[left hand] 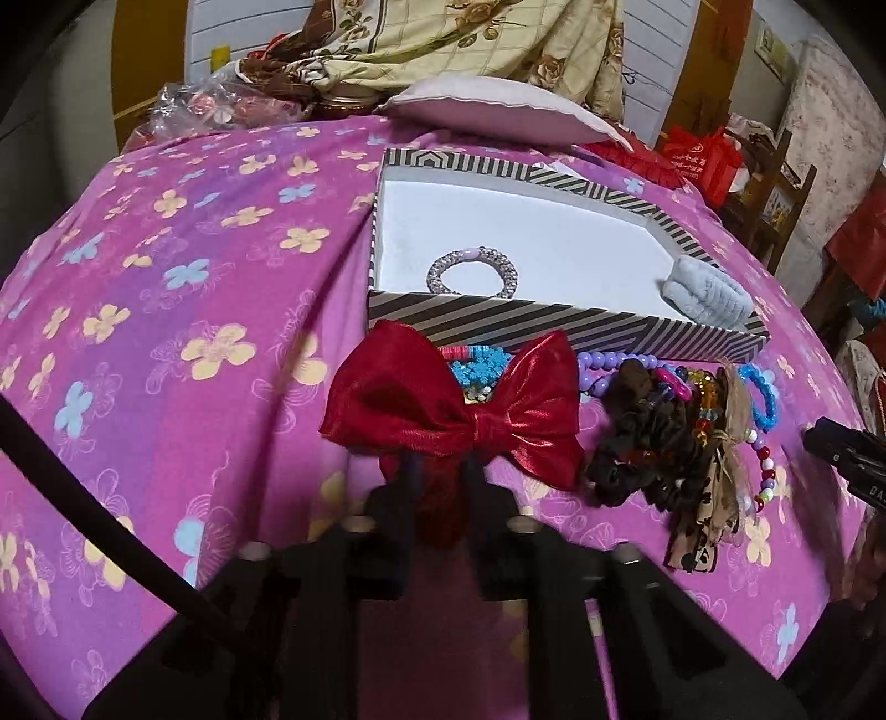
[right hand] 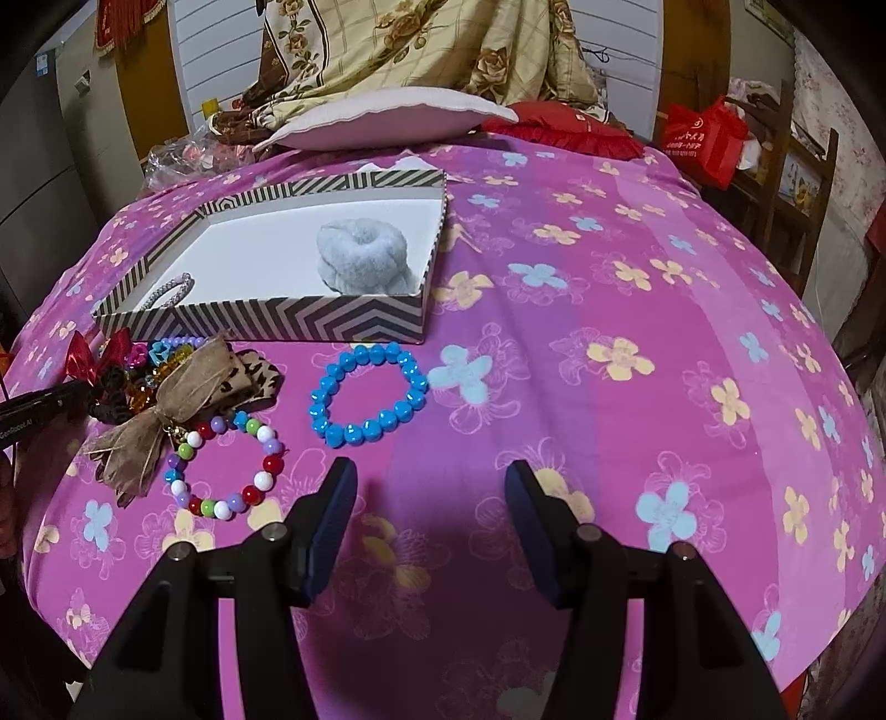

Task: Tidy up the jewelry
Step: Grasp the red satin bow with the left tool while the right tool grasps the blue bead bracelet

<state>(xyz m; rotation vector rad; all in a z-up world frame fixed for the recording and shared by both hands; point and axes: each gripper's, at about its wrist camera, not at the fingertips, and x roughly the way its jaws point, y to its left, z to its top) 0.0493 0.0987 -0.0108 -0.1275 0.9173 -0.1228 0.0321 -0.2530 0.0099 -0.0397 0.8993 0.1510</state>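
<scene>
My left gripper (left hand: 437,465) is shut on a red satin bow (left hand: 459,410) and holds it just in front of the striped box (left hand: 554,327). The box holds a silver beaded hair tie (left hand: 470,271) and a fluffy grey scrunchie (right hand: 360,255). A pile of jewelry lies before the box: a dark brown scrunchie (left hand: 642,443), a leopard bow (right hand: 183,399), a multicolour bead bracelet (right hand: 221,471) and a blue bead bracelet (right hand: 368,393). My right gripper (right hand: 429,482) is open and empty, hovering just short of the blue bracelet.
All lies on a bed with a pink flowered cover (right hand: 609,332). A pale pillow (right hand: 387,122) and a floral blanket (right hand: 415,50) are behind the box. Red bags (right hand: 703,138) and a wooden rack (right hand: 797,183) stand at the right.
</scene>
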